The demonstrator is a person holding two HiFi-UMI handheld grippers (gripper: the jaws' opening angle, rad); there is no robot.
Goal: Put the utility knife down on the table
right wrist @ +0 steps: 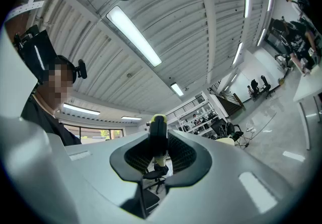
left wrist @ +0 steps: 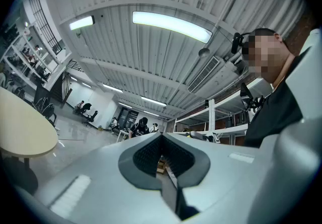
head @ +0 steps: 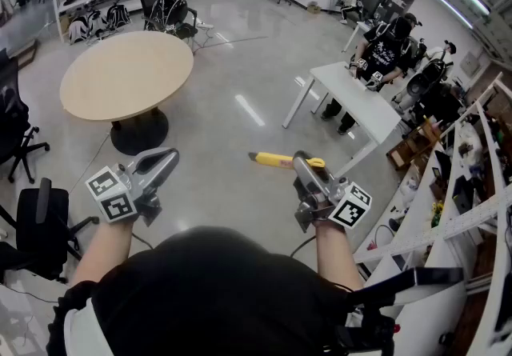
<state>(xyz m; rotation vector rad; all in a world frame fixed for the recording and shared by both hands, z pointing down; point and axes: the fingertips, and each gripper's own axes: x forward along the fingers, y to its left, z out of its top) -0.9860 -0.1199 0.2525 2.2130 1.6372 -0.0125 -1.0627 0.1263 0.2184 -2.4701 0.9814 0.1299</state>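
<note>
In the head view a yellow utility knife lies level in the air, with my right gripper shut on its right part. The right gripper view shows the knife end-on, pinched between the dark pads. My left gripper hangs at the lower left, jaws together and nothing between them. In its own view the left gripper points up toward the ceiling. Both grippers hover above the floor, well short of the round beige table.
A white rectangular table stands at the right with a person working at it. Black office chairs stand at the lower left and by the round table. Shelving lines the right side.
</note>
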